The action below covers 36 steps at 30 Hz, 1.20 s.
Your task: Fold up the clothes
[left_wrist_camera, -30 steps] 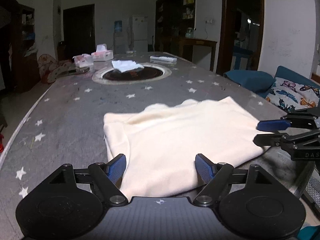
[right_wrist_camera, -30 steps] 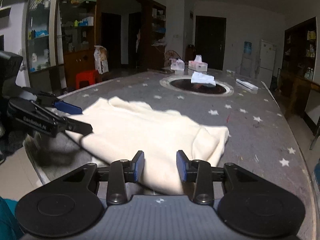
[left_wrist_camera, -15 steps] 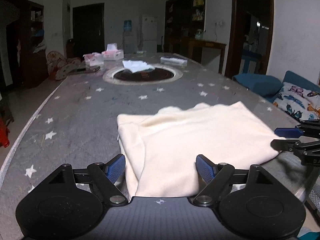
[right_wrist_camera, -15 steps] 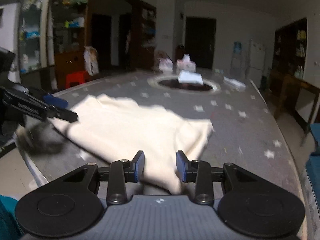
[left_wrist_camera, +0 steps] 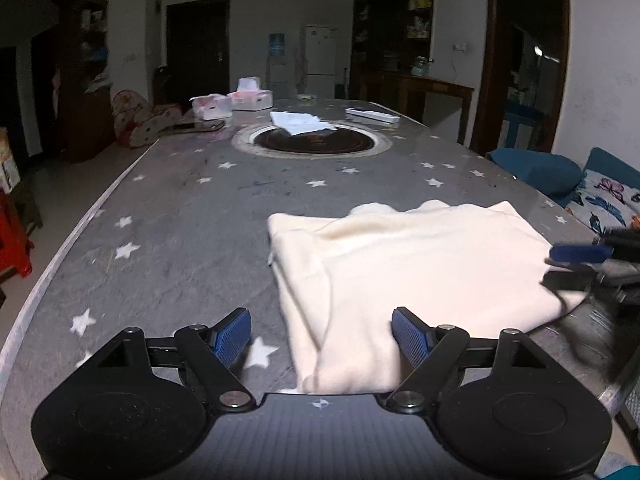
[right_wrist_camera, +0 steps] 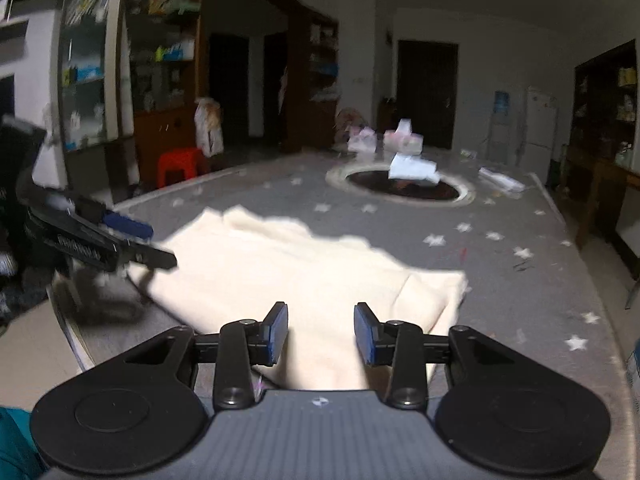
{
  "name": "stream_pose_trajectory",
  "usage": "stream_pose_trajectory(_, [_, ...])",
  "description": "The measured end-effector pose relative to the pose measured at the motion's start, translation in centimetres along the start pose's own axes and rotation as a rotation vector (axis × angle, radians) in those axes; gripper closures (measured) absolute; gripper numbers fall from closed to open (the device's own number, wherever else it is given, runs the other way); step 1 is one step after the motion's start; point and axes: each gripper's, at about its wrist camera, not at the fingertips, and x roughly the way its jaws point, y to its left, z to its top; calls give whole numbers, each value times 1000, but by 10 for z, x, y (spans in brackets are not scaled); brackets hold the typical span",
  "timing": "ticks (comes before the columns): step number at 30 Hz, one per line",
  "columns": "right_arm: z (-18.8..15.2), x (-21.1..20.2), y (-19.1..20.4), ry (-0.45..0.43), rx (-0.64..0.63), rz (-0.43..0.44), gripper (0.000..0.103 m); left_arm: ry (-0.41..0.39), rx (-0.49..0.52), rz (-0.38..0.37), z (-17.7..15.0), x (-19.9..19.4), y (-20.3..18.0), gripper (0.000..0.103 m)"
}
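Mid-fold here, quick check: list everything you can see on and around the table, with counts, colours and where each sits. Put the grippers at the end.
Garment: one, cream, folded flat on the near end of the table.
Table: one, grey with white stars, round dark inset at its middle.
White cloth: one, on the inset's far rim.
Tissue boxes: two, white and pink, far left of the table.
Flat white item: one, far right of the table; too small to tell.
Stool: one, red, on the floor beside the table.
Fridge: one, white, far wall.
Cushions: blue and butterfly print, right of the table.
Left gripper: open, over the garment's near corner.
Right gripper: open, over the garment's near edge.
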Motion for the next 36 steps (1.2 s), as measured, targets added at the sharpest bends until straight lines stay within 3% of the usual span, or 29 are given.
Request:
stream_pose_trajectory(13, [-2,3,-1,18,5,1,58,11,-46,42,-15,-20,26,19])
stream_pose_trajectory(17, [9,-1,-4,9,2,11,49,-3,-20,33,-2,-22,22,20])
stream_pose_trajectory(23, [31,17,-18,22,43,30,49,-31,-46,-39,26,-8,13,20])
stream_pose_trajectory(30, [30,51,-46,127,143,12,53,-13,-31,-27,40,19,7,20])
stream_pose_trajectory(36, [46,49,-50,100,145,22,54,2,-18,-16,53,43,2,20])
